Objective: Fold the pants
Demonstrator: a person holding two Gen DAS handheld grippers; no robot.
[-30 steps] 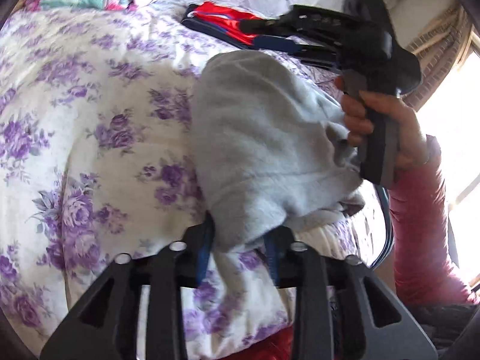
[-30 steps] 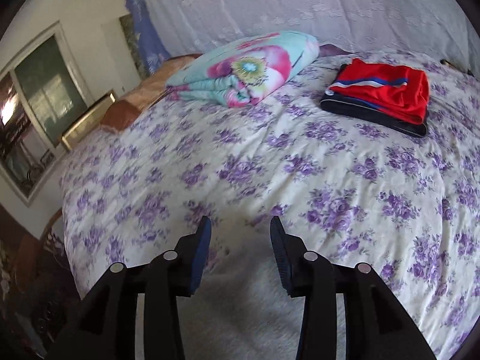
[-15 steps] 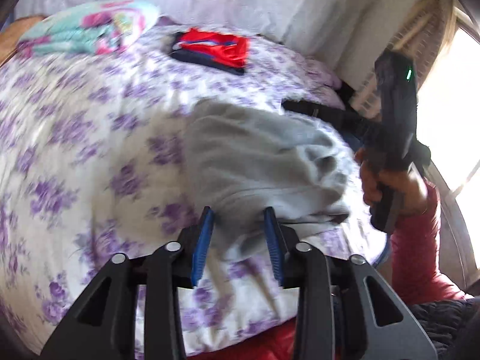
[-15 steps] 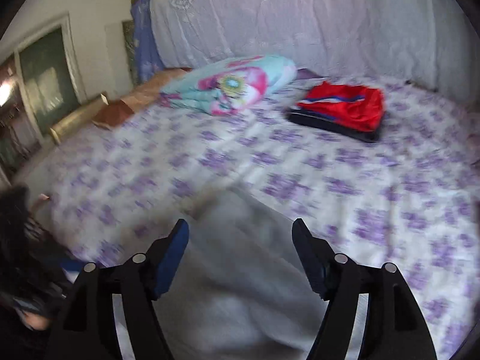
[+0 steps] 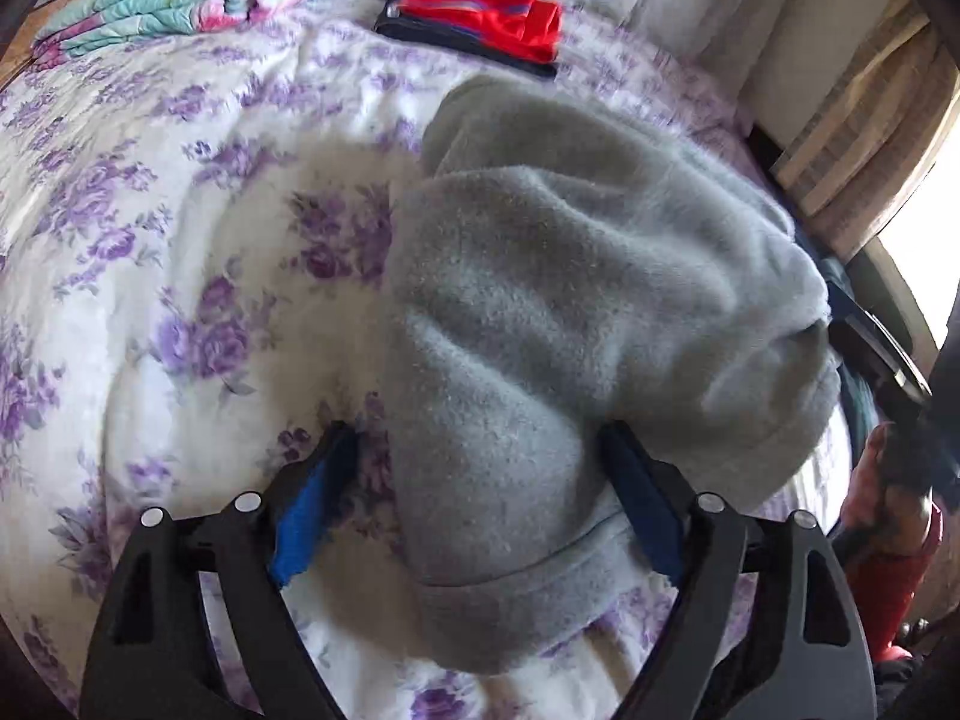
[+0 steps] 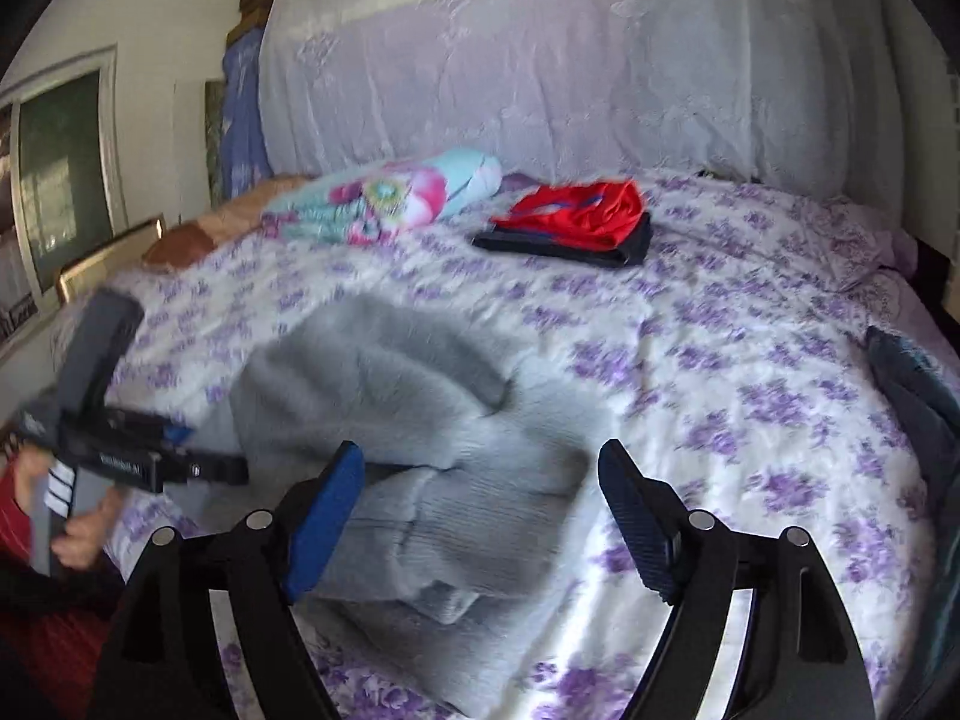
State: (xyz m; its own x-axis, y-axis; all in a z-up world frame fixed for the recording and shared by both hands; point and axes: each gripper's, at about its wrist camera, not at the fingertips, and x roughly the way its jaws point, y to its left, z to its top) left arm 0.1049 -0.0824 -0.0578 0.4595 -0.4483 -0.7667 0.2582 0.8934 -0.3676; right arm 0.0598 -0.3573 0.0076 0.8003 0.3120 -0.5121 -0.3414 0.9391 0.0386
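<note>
The grey fleece pants (image 5: 570, 312) lie bunched in a folded heap near the front edge of the floral bed (image 5: 180, 252). My left gripper (image 5: 480, 480) is open, its blue pads either side of the waistband end, not clamping it. In the right wrist view the pants (image 6: 408, 438) lie below my right gripper (image 6: 480, 504), which is open and held above them. The left gripper's body (image 6: 120, 456) shows at the left there, in a hand.
A folded red and navy garment (image 6: 576, 222) and a rolled teal floral quilt (image 6: 390, 198) lie at the far side of the bed. A dark blue garment (image 6: 918, 396) hangs at the bed's right edge. A white draped headboard stands behind.
Both grippers have opened and let go of the pants. The right gripper has pulled back and up from the cloth. The pants have dropped onto the bed.
</note>
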